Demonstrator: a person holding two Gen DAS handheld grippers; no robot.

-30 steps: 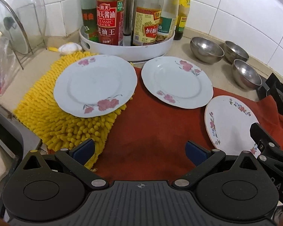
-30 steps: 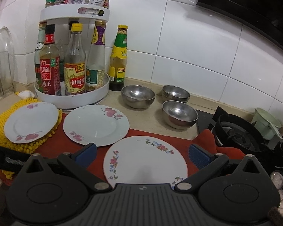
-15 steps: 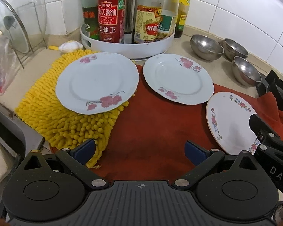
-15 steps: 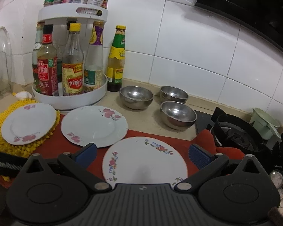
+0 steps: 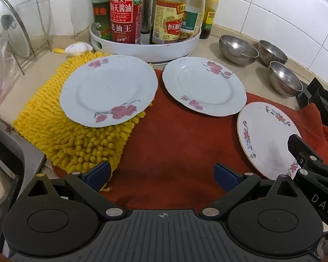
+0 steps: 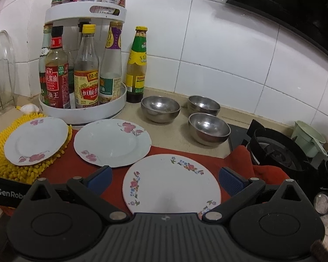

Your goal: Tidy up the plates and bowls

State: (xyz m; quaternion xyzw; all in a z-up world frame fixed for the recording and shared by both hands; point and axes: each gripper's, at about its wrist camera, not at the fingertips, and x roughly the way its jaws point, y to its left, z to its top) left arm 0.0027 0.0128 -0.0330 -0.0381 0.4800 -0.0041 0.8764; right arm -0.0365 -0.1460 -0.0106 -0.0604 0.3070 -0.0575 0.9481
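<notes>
Where white tiles [image 6: 218, 50] rise, counter [image 6: 170, 134] begins

I am reading "CLASSIC" on the red label of the soy sauce bottle [image 5: 123, 17], with the characters 海天酱油 above and 老抽王 below — the clearest print here. The yellow-and-red label of the vinegar bottle [image 5: 169, 19] is showing 恒顺. The black strap [image 6: 5, 191] is reading "GenRob", cut off, and the right gripper's body [image 5: 323, 200] is showing "DAS" — the rest is out of frame.
</notes>
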